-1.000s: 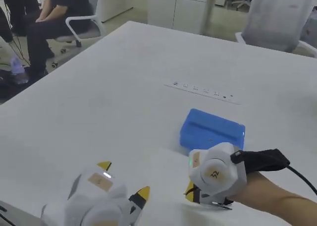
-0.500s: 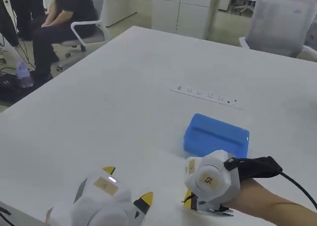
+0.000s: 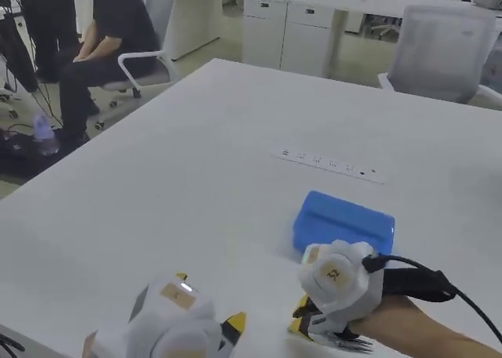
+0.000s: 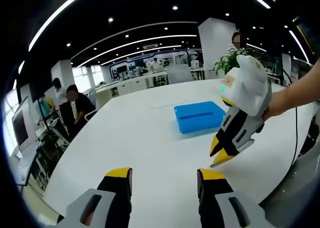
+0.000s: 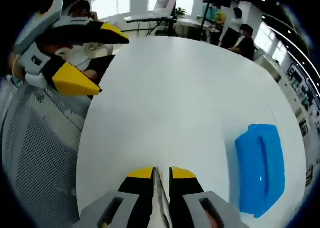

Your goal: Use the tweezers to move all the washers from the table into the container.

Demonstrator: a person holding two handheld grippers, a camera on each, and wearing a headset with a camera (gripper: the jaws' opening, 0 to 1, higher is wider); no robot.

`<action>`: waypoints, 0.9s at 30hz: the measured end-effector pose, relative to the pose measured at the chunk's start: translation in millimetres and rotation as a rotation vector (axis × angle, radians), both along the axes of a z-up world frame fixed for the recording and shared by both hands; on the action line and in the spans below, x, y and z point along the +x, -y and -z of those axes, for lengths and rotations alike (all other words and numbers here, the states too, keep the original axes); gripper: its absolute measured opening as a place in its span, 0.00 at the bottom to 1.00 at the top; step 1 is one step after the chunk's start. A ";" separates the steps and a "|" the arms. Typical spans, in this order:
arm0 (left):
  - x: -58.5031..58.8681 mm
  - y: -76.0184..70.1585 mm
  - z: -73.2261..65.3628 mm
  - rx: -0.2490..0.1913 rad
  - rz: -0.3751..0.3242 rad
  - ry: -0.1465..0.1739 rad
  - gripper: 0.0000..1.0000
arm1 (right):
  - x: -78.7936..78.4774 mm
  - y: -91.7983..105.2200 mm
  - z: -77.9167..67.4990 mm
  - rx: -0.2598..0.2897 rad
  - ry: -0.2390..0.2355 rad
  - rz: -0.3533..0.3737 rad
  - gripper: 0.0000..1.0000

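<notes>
A blue lidded container (image 3: 343,221) lies on the white table (image 3: 196,162), just beyond my right gripper (image 3: 302,311). The right gripper view has its jaws closed on thin metal tweezers (image 5: 159,190), with the container (image 5: 260,165) off to the right. My left gripper (image 3: 208,301) hovers at the near edge to the left, open with nothing between its fingers (image 4: 119,177). In the left gripper view the right gripper (image 4: 221,152) hangs nose-down in front of the container (image 4: 199,116).
A flush socket strip (image 3: 329,163) runs across the table behind the container. A person sits on a chair (image 3: 102,36) off the far left corner, and a grey chair (image 3: 447,44) stands beyond the far edge. Bare tabletop spreads to the left.
The head camera has tipped up, so the table scene sits lower in the picture. Both grippers stay near the front edge, the right one still closed on the tweezers.
</notes>
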State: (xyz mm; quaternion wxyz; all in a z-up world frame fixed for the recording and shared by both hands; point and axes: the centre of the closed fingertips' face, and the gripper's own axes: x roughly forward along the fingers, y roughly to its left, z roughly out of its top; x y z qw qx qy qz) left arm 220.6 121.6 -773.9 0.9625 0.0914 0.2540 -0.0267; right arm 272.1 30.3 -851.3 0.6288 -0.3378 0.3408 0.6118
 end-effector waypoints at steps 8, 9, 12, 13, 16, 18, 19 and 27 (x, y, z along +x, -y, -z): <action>1.2 3.4 0.6 -0.001 0.016 -0.001 0.55 | 13.9 21.9 -80.8 0.299 0.003 0.294 0.10; 1.3 4.0 0.1 0.000 0.019 0.003 0.56 | 13.4 26.8 -87.6 0.323 0.001 0.323 0.11; 1.6 5.2 0.4 0.000 0.025 0.004 0.57 | 12.3 43.2 -104.7 0.369 0.025 0.386 0.13; 1.6 5.8 1.1 -0.001 0.028 0.001 0.58 | 11.9 51.9 -113.1 0.389 0.050 0.420 0.13; 1.8 6.3 0.3 0.002 0.030 0.008 0.59 | 11.6 73.7 -131.0 0.440 0.086 0.503 0.14; 1.9 5.6 -0.3 0.000 0.026 0.011 0.60 | 11.8 91.9 -142.8 0.471 0.121 0.573 0.15; 2.0 4.4 -1.1 -0.003 0.019 0.015 0.60 | 11.6 103.2 -148.6 0.483 0.145 0.613 0.16; 5.6 -1.5 -25.8 -0.101 -0.033 0.140 0.73 | -3.9 159.4 -153.7 0.538 0.162 0.840 0.25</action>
